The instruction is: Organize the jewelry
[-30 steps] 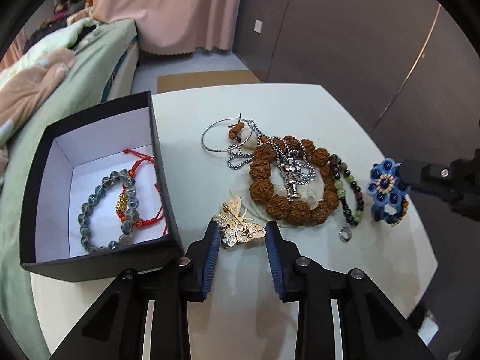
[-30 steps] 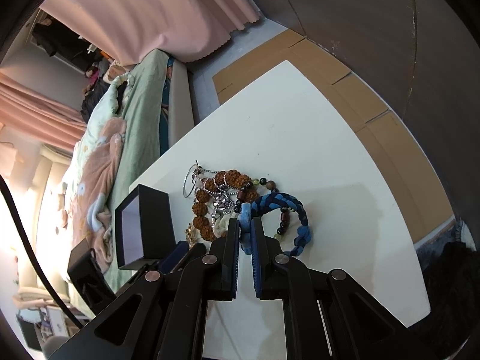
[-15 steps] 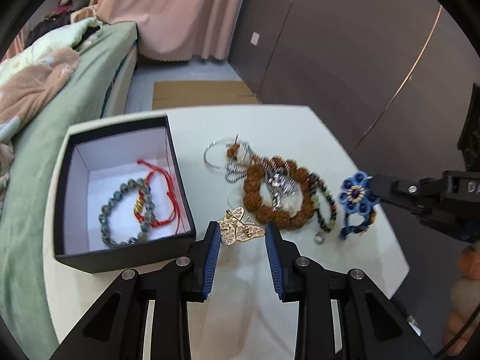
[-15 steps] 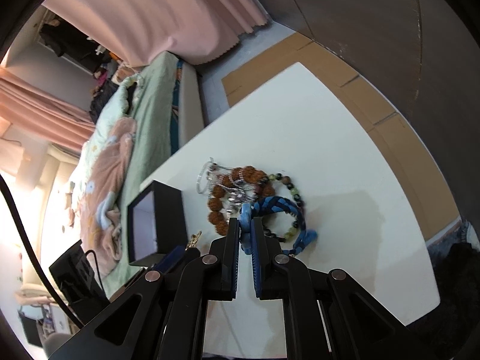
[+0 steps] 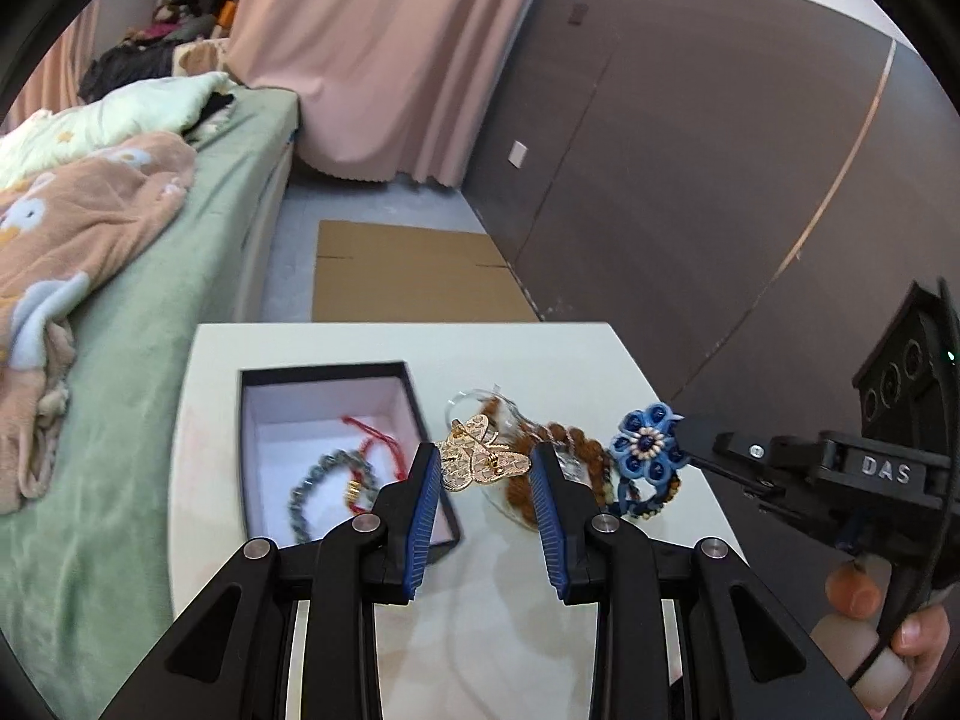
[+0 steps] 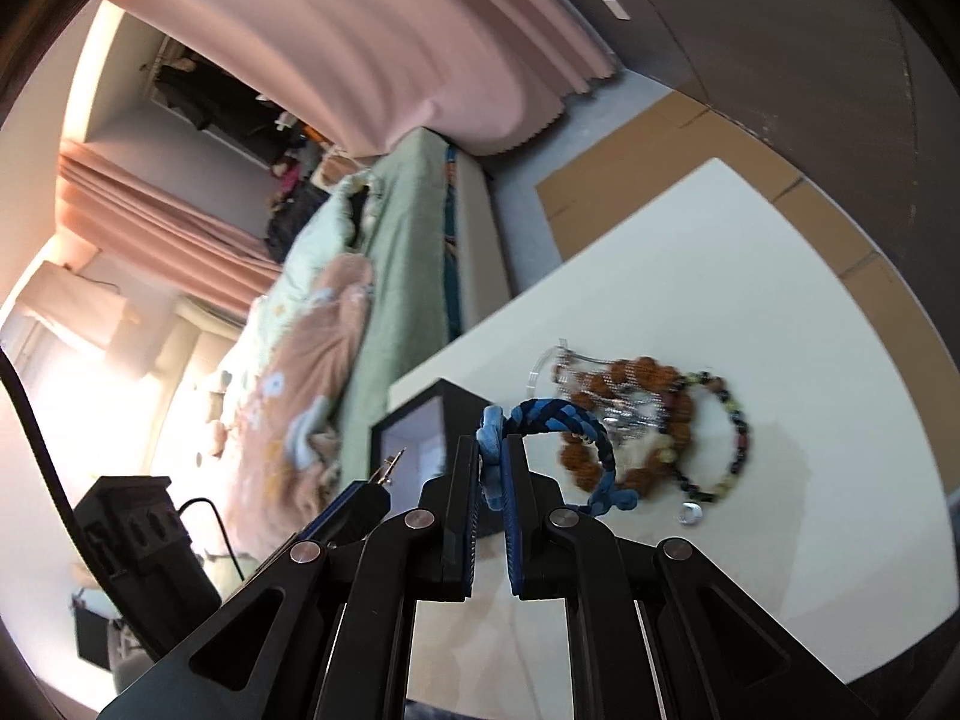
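Both pieces are lifted: butterfly brooch (image 5: 483, 461) held between the left hand-held gripper's (image 5: 483, 501) half-spread fingers, blue braided bracelet (image 6: 561, 420) pinched by the right hand-held gripper (image 6: 493, 483); next, lowering into the black box (image 5: 329, 369) at the desk's (image 5: 606, 648) left edge is called for

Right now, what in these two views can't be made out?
- Black box contents: in the left wrist view the near end is hidden by a finger of the left gripper. The right wrist view shows only a sliver of the interior.
- Bead pile: in the left view it is covered by the butterfly brooch. In the right view it is blurred.
- Blue bracelet: its flower is hidden inside the right gripper in the right view.
- Small silver piece: too blurred to identify.
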A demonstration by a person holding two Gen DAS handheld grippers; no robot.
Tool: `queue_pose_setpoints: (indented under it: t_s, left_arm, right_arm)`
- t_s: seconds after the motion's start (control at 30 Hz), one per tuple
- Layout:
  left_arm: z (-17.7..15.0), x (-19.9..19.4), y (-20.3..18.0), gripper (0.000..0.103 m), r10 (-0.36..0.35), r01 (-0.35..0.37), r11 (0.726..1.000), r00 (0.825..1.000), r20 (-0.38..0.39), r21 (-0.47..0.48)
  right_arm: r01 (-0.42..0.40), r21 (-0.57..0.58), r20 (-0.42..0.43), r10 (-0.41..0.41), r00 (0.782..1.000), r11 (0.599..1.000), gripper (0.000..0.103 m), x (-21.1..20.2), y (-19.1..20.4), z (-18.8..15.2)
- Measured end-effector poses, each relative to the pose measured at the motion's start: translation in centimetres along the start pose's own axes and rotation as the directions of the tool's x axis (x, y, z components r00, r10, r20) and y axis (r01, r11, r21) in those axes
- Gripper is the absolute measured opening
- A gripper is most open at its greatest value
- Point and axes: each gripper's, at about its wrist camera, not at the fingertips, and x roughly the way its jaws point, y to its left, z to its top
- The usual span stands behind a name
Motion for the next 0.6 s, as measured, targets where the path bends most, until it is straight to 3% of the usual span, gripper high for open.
queue_pose_setpoints:
  t_s: [0.27,0.33,0.4,0.47,0.6]
  left_arm:
    - [1.5,-1.1,3.6,0.034,0.020,-0.015,0.993,0.999,0.041,-0.121]
    - [1.9,-1.1,4.4,0.046,0.010,-0.003,0.988,0.999,0.045,-0.158]
    - [2.2,-1.5,5.3,0.067,-0.012,0.025,0.980,0.998,0.069,-0.197]
    - [2.4,-2.0,5.7,0.075,-0.016,0.037,0.975,0.995,0.097,-0.219]
    - [3.0,-2.8,6.4,0.077,-0.005,0.035,0.973,0.992,0.130,-0.229]
  right_arm:
    - [-0.095,-0.046,0.036,0.097,0.995,0.994,0.009,1.0,2.7,-0.2]
    - [-0.116,-0.048,0.036,0.118,0.992,0.992,0.009,1.5,3.2,-0.3]
    - [-0.139,-0.047,0.035,0.141,0.989,0.989,0.009,2.1,3.6,-0.4]
    - [-0.158,-0.045,0.032,0.160,0.987,0.986,0.009,2.5,3.9,-0.5]
    - [-0.192,-0.042,0.022,0.193,0.981,0.980,0.009,3.6,4.7,-0.7]
